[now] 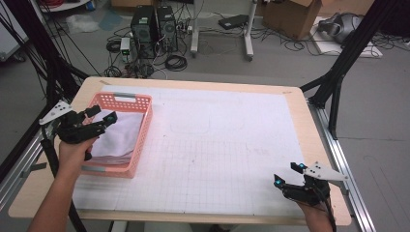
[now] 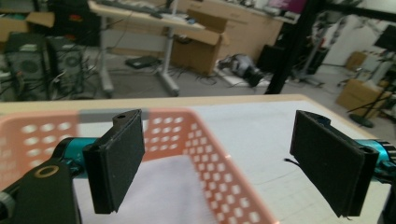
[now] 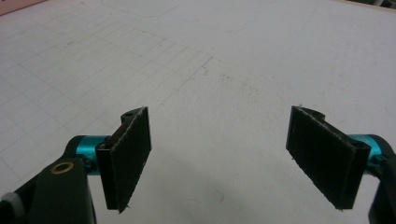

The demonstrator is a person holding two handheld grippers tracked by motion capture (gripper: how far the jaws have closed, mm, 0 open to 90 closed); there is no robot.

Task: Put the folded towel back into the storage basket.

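A pink plastic basket (image 1: 144,126) stands at the table's left side with folded white cloth (image 1: 121,133) lying inside it. My left gripper (image 1: 101,114) hovers over the basket's near left part, open, with nothing between its jaws. In the left gripper view the basket's pink rim (image 2: 219,154) and the white cloth (image 2: 173,191) lie below the wide-apart pads (image 2: 119,161). My right gripper (image 1: 288,174) sits low near the table's front right corner, open and empty. In the right gripper view its pads (image 3: 130,154) frame bare white gridded mat (image 3: 219,93).
A white gridded mat (image 1: 217,145) covers most of the wooden table (image 1: 300,96). Black frame struts (image 1: 338,72) rise at the right and left edges. Beyond the far edge, computer towers (image 1: 154,26), cables and cardboard boxes (image 1: 290,14) sit on the floor.
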